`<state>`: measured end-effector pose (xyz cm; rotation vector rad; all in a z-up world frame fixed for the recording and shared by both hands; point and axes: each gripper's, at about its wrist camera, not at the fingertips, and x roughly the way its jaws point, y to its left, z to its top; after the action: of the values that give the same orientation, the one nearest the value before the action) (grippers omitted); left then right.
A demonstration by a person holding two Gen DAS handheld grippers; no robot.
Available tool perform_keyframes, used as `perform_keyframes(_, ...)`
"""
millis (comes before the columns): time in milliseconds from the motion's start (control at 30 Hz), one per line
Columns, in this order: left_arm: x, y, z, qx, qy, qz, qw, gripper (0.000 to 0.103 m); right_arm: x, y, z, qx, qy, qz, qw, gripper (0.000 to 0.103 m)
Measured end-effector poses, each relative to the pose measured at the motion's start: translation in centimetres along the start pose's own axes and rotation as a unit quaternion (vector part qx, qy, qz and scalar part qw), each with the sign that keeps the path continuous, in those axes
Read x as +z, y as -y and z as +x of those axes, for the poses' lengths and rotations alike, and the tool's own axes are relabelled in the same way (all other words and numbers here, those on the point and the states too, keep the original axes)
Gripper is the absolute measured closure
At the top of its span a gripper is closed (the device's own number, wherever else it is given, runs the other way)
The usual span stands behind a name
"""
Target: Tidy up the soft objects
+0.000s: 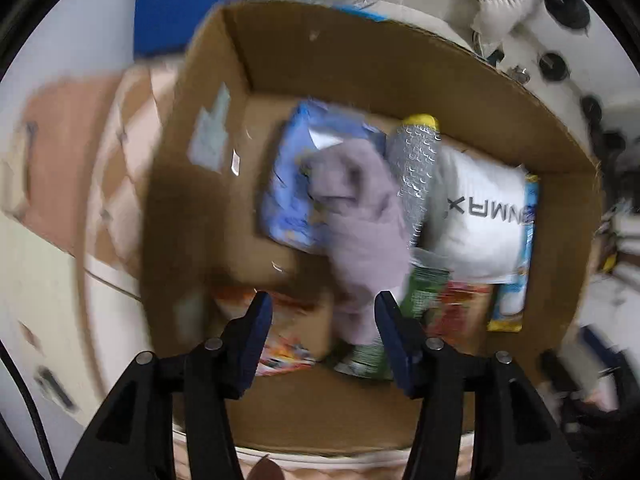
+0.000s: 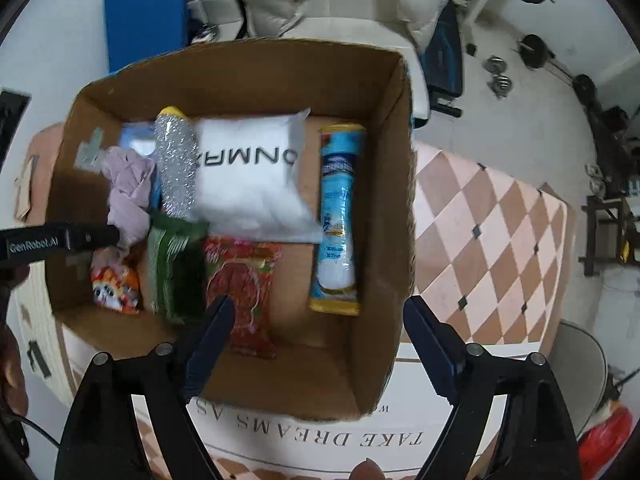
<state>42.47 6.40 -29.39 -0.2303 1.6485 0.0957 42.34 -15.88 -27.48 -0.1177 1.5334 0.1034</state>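
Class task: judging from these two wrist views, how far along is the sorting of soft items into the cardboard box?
Done: the white pillow, blue tube pack and snack bags lie inside the cardboard box. In hand: nothing; the open left gripper hovers by the lilac cloth. Left: cannot tell.

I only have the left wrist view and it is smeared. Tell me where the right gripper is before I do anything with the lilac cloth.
Observer: The right gripper hangs open over the near side of the cardboard box, holding nothing.
Operator: Report free floor in the box.
Observer: Bare cardboard shows between the red packet and the blue tube pack, which lies alone by the right wall.
Operator: Now describe my tool from that side.
Observer: The left gripper shows at the left edge, its tip at the lilac cloth. I cannot tell whether they touch.
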Motion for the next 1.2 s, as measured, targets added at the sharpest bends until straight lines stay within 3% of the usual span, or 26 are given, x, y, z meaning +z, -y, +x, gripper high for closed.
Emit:
perform_keyframes(133, -0.9, 0.8, -1.1, 0.009, 0.013, 0.02, 0.9997, 0.05, 0.4, 0.0, -0.2, -0.006, 0.004, -0.003, 1.0, 0.012)
perform_keyframes(233, -2.1, 1.8, -2.5, 0.024, 0.033, 0.042, 0.9983, 0.048, 0.5, 0.3, -0.3, -0.006, 0.009, 0.005, 1.0, 0.001)
perform_keyframes(300, -2.3, 2.2, -3.4, 0.026, 0.045, 0.047, 0.9975, 0.047, -0.3, 0.4, -0.4, -0.001, 0.005, 0.008, 1.0, 0.0)
perform_keyframes(333, -2.4, 2.3, -3.5, 0.029, 0.05, 0.047, 0.9972, 0.039, -0.5, 0.3, -0.2, 0.001, 0.003, 0.008, 1.0, 0.0)
perform_keyframes(367, -2.7, 2.3, -3.9, 0.035, 0.06, 0.052, 0.9963, 0.019, -0.7, 0.3, 0.0, 0.004, 0.0, 0.007, 1.0, 0.0)
perform_keyframes(433, -2.9, 2.2, -4.1, 0.049, 0.074, 0.058, 0.9944, 0.001, -1.2, 0.1, 0.4, 0.011, -0.006, 0.007, 1.0, 0.0)
perform_keyframes(933, -7.8, 0.2, -5.6, 0.03, 0.126, 0.065, 0.9894, 0.001, -6.1, 0.0, -1.7, -0.016, 0.03, 0.049, 0.998, 0.0)
perform_keyframes(1033, -9.7, 0.5, -7.4, 0.034, 0.153, 0.073, 0.985, 0.001, -7.5, 0.0, -3.3, -0.01, 0.049, 0.05, 0.998, 0.0)
perform_keyframes(1200, -15.7, 1.2, -12.2, 0.061, 0.225, 0.074, 0.9697, 0.001, -11.4, 0.4, -9.1, -0.006, 0.118, 0.06, 0.991, 0.0)
